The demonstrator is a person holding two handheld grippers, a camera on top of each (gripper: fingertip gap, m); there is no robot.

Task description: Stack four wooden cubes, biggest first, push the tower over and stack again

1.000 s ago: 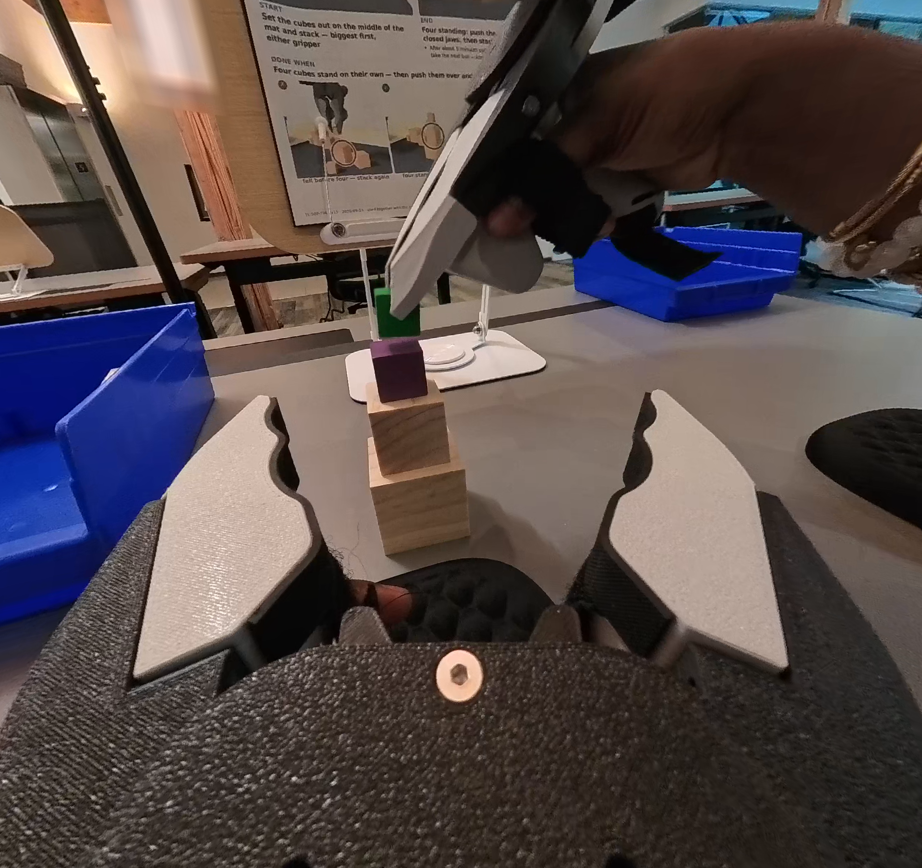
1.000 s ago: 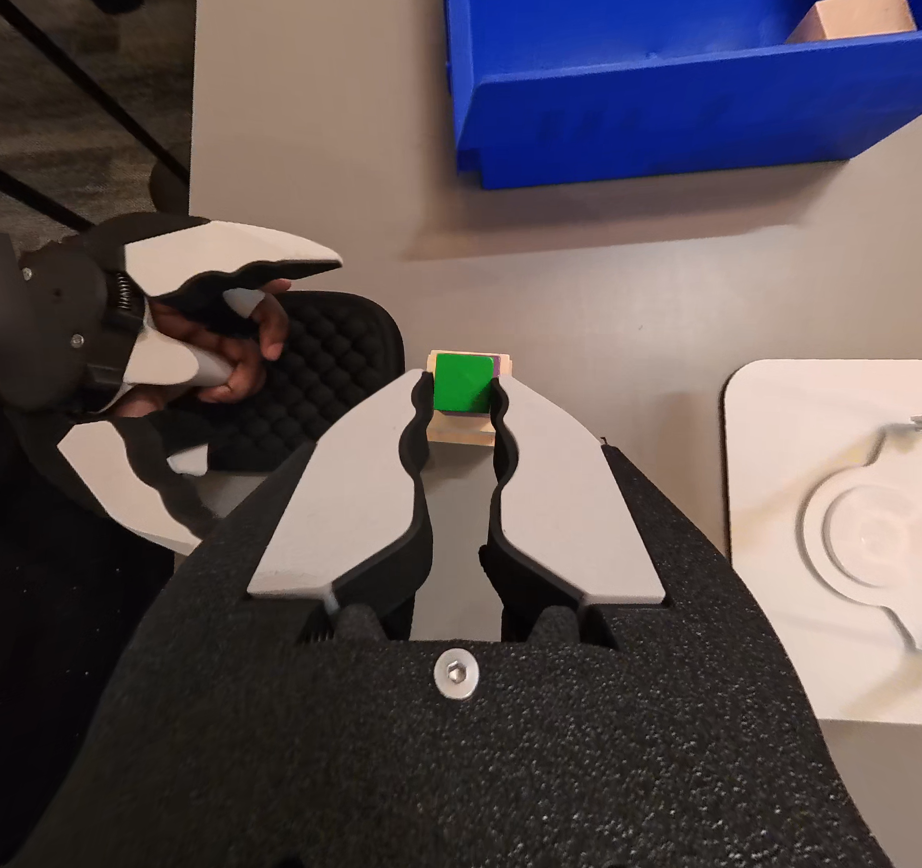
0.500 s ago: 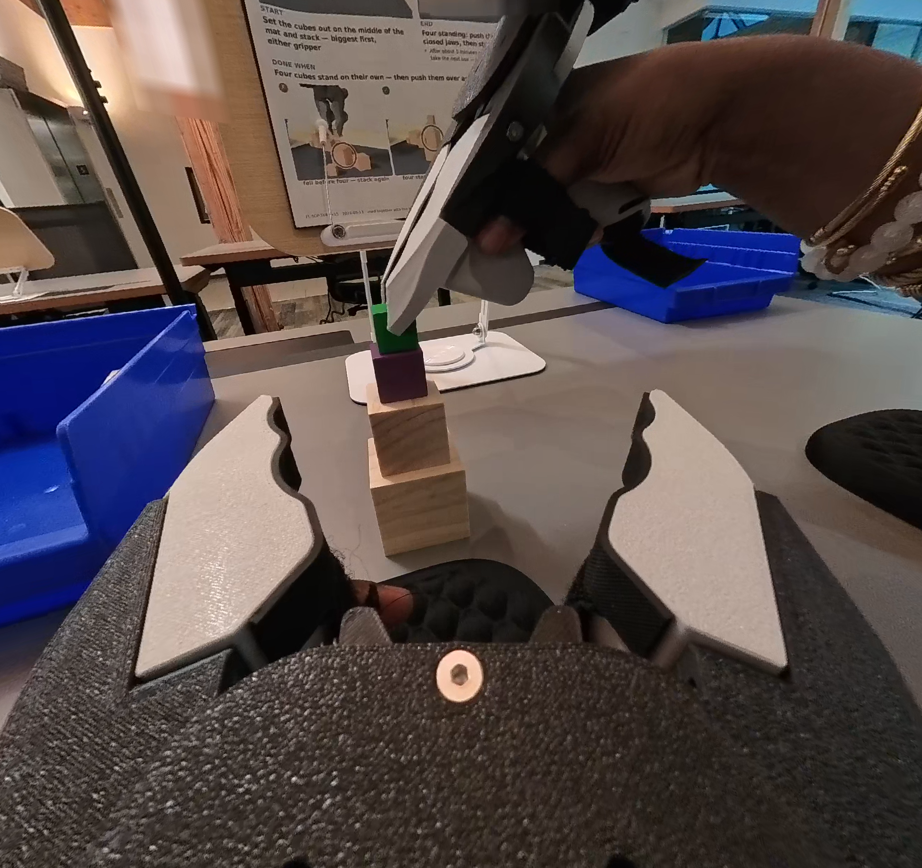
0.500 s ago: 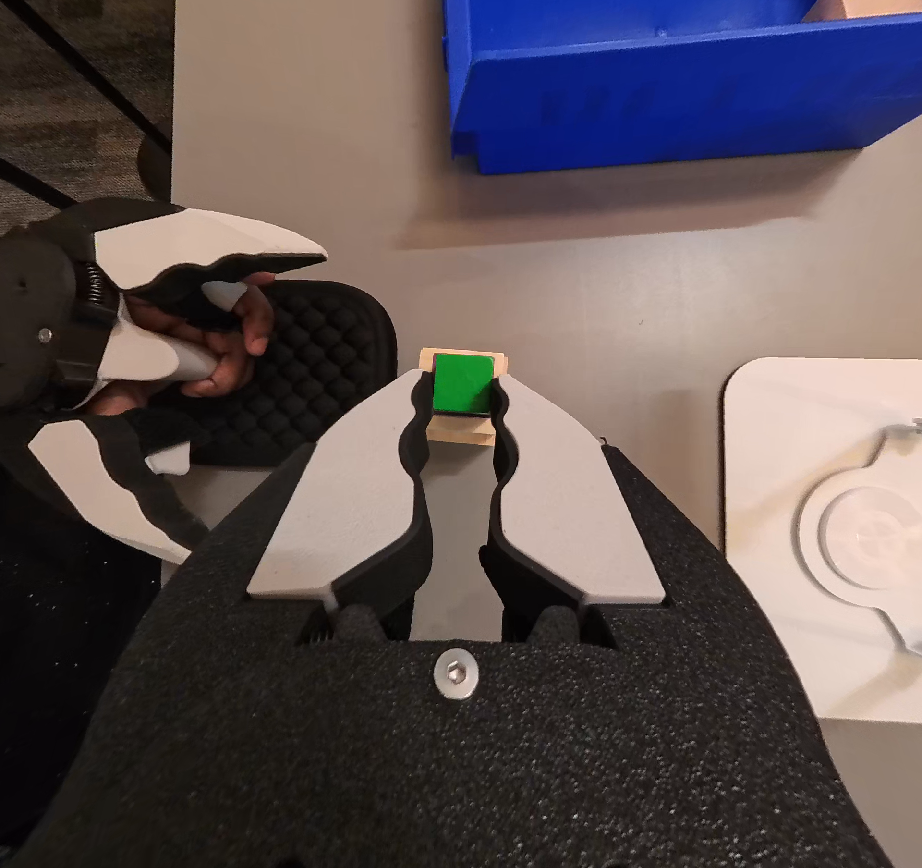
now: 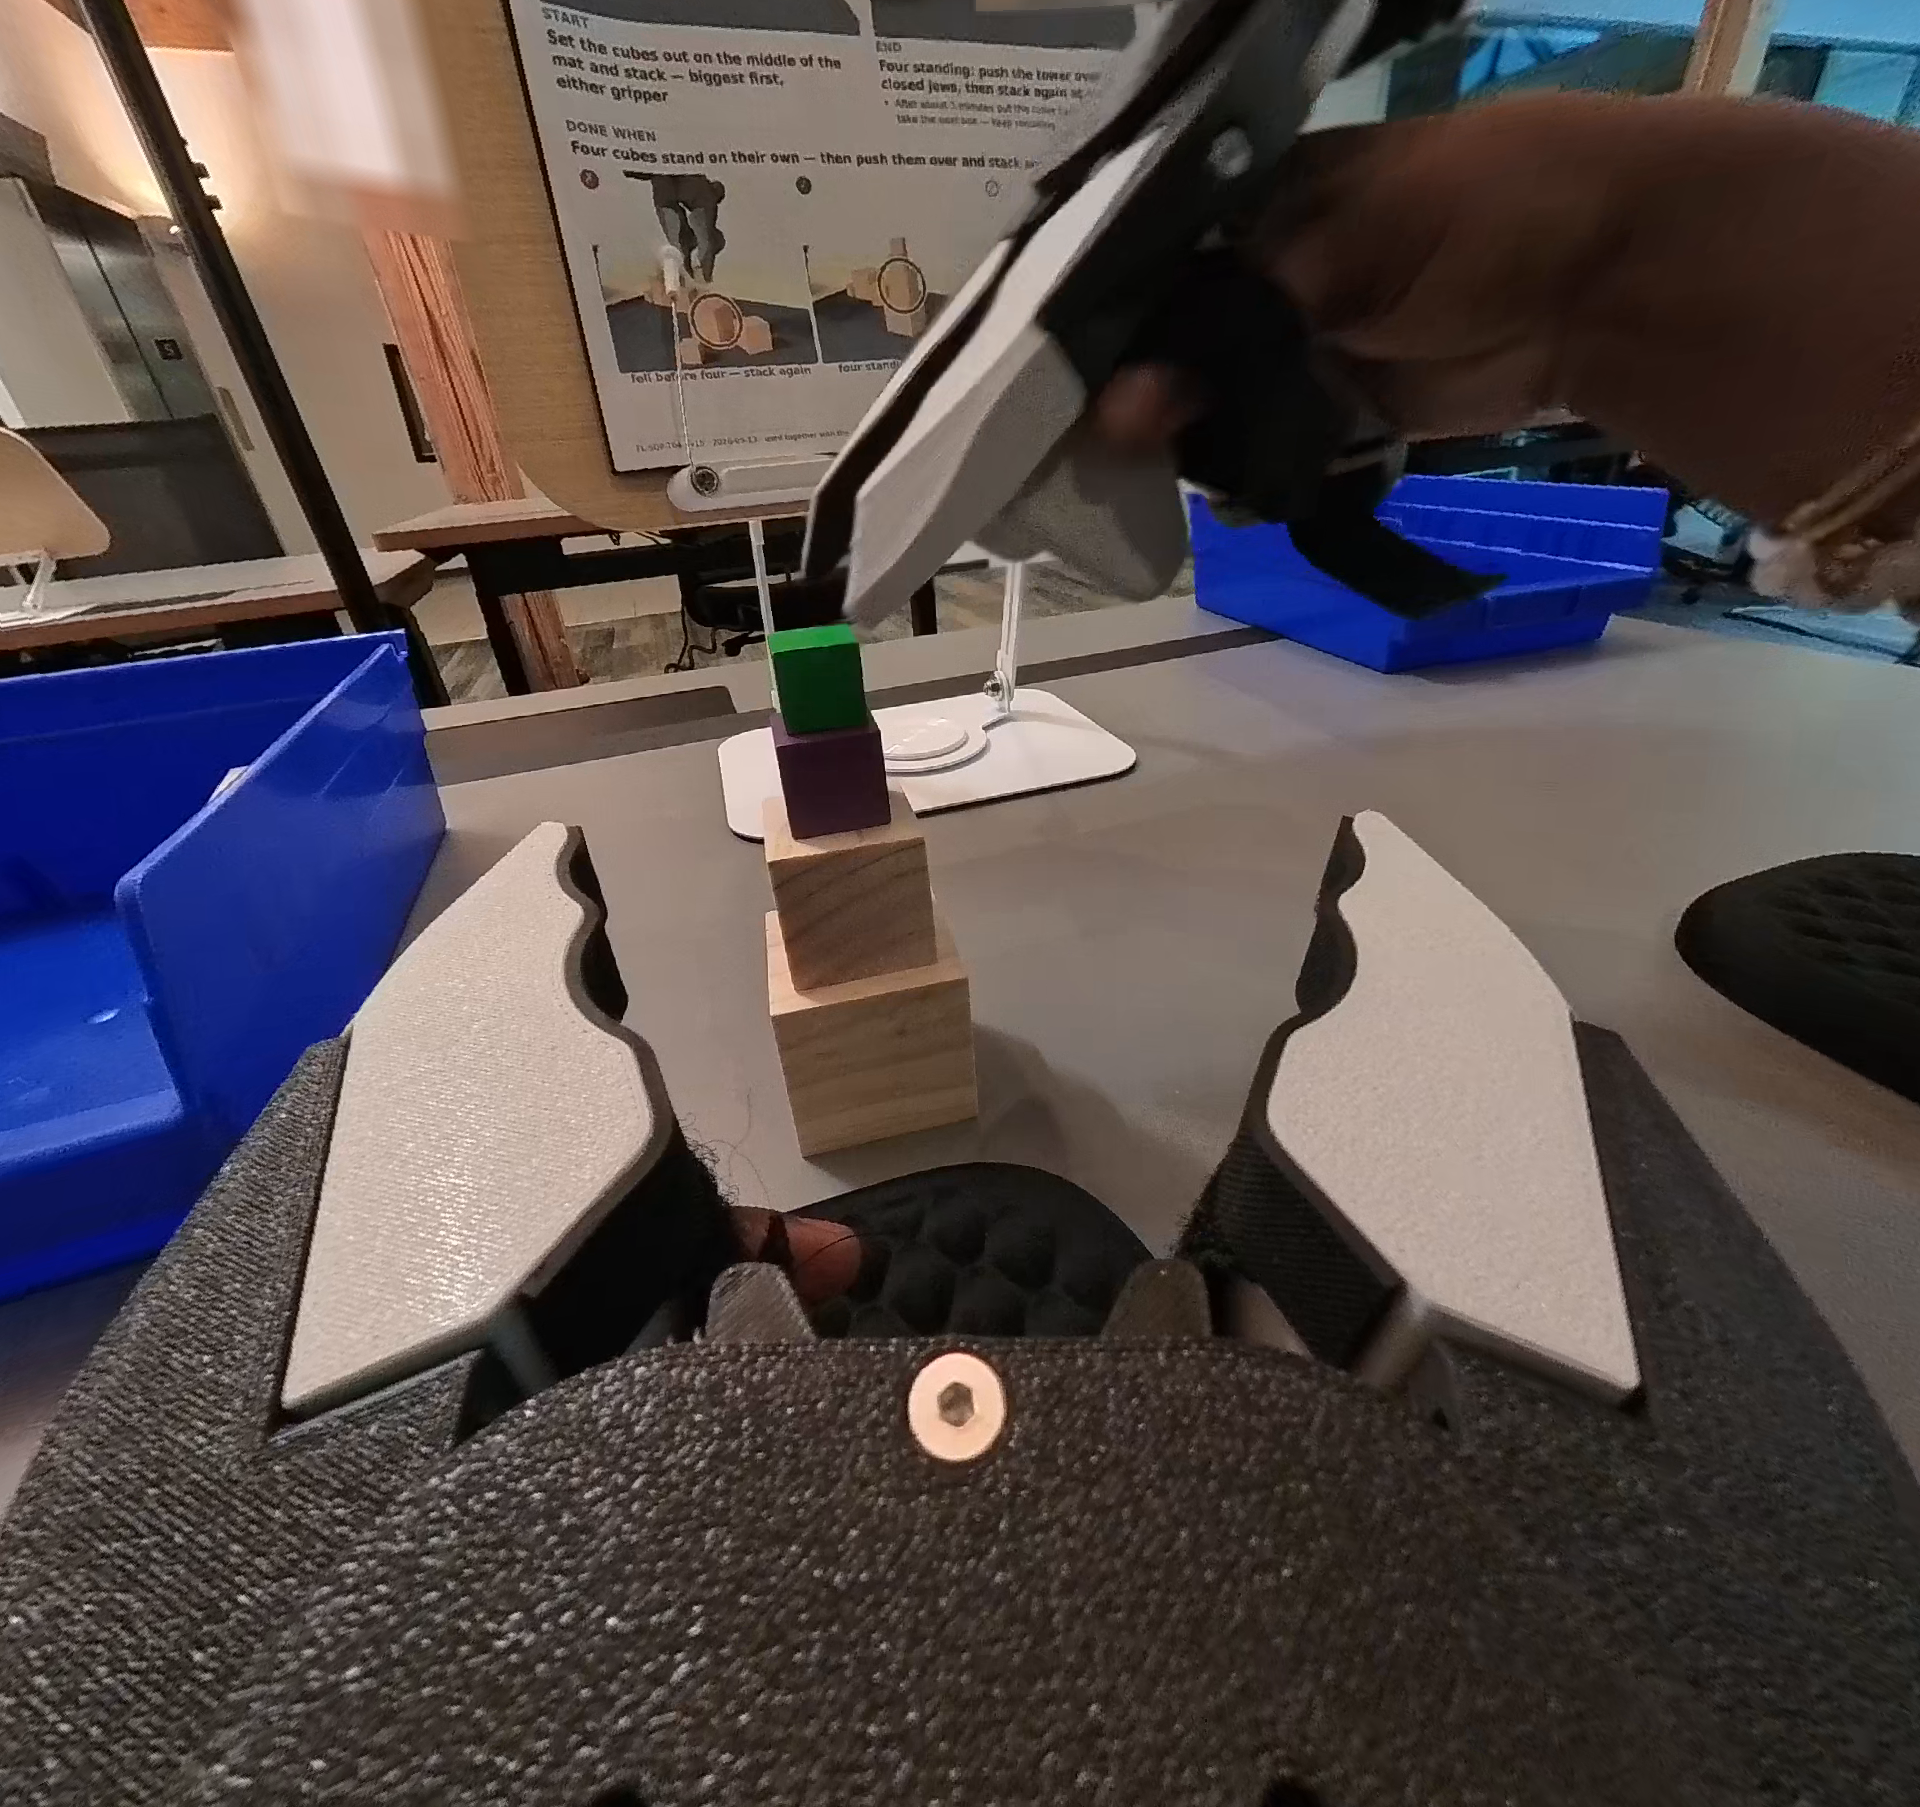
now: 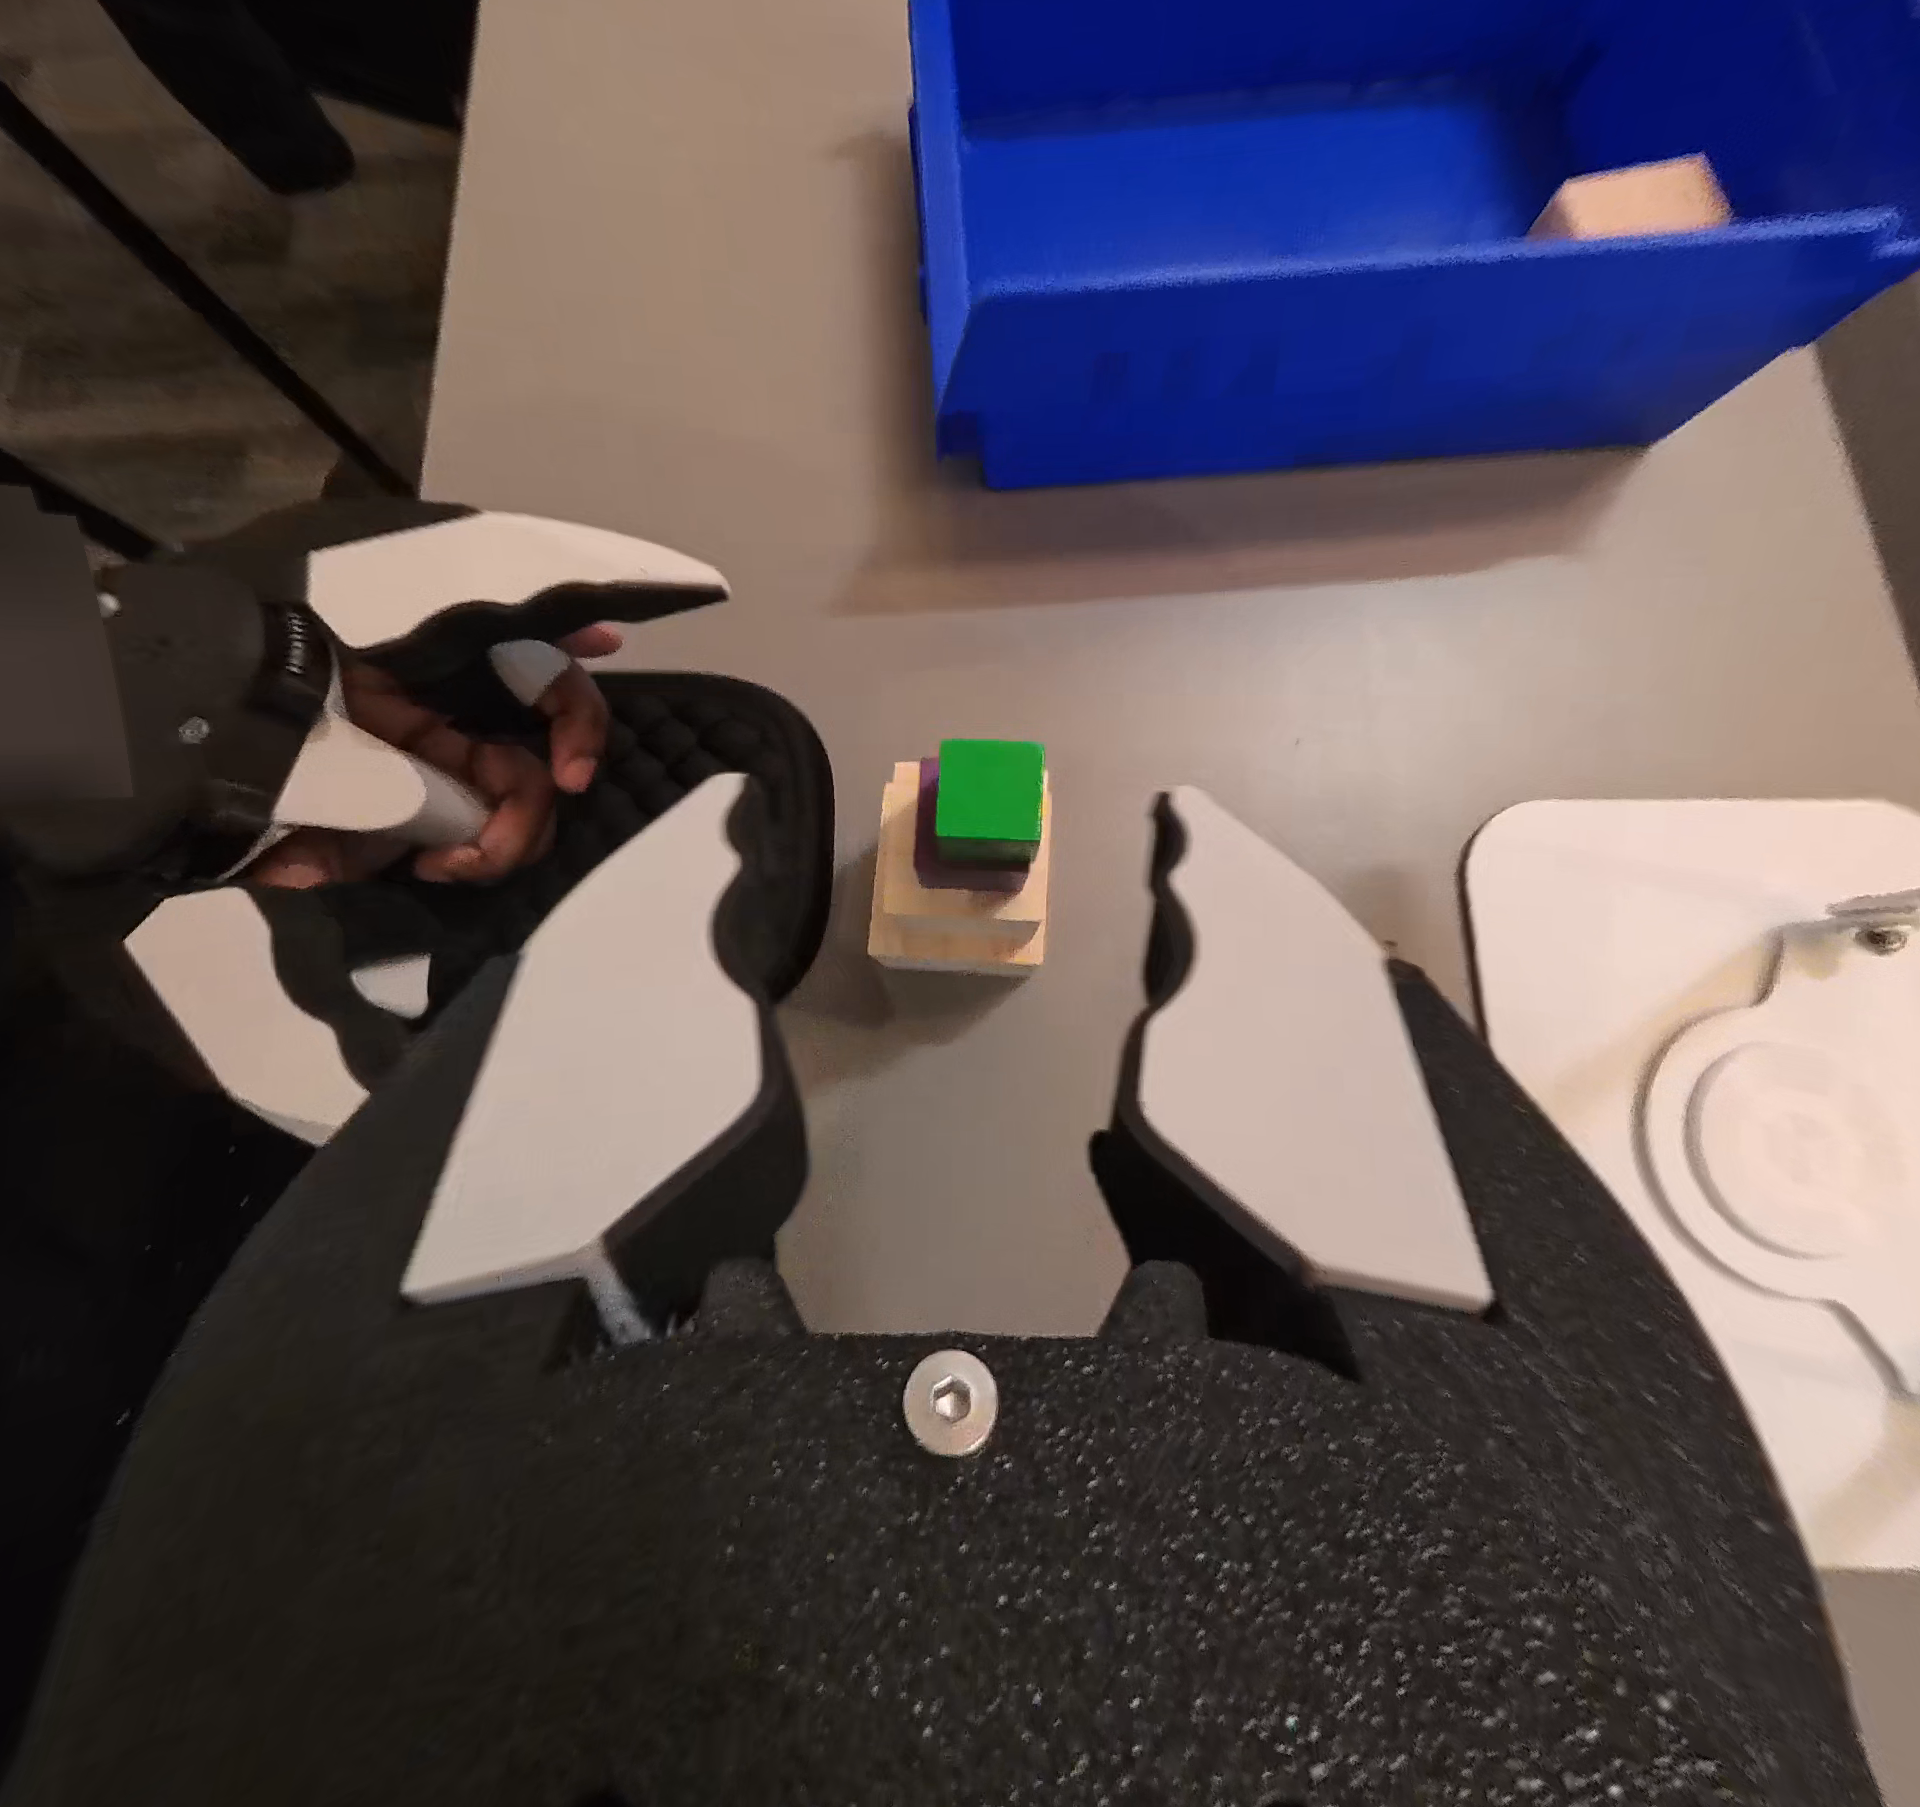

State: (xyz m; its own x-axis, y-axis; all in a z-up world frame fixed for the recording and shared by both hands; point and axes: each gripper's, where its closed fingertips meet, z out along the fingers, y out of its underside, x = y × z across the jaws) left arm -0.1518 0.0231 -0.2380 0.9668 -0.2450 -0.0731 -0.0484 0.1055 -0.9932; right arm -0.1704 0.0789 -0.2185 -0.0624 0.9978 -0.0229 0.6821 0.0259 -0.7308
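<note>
A tower of cubes stands on the grey table (image 5: 1351,905): a large wooden cube (image 5: 873,1051), a smaller wooden cube (image 5: 847,900), a purple cube (image 5: 831,781) and a green cube (image 5: 818,677) on top. From above, the green cube (image 6: 987,789) tops the stack (image 6: 961,926). My right gripper (image 6: 951,801) is open and empty, high over the tower; it also shows in the left wrist view (image 5: 852,573), just above the green cube and clear of it. My left gripper (image 5: 961,858) is open and empty, low in front of the tower; it also shows in the right wrist view (image 6: 436,781).
A blue bin (image 6: 1351,375) holding a wooden block (image 6: 1631,199) stands beyond the tower. Another blue bin (image 5: 1455,594) is far right. A white stand base (image 6: 1662,1134) lies to the right. Black padded mats (image 5: 1808,947) (image 6: 707,801) rest on the table.
My right gripper lowered the green cube onto the purple cube, opened its jaws, let it go and rose away. The left gripper has stayed open and still.
</note>
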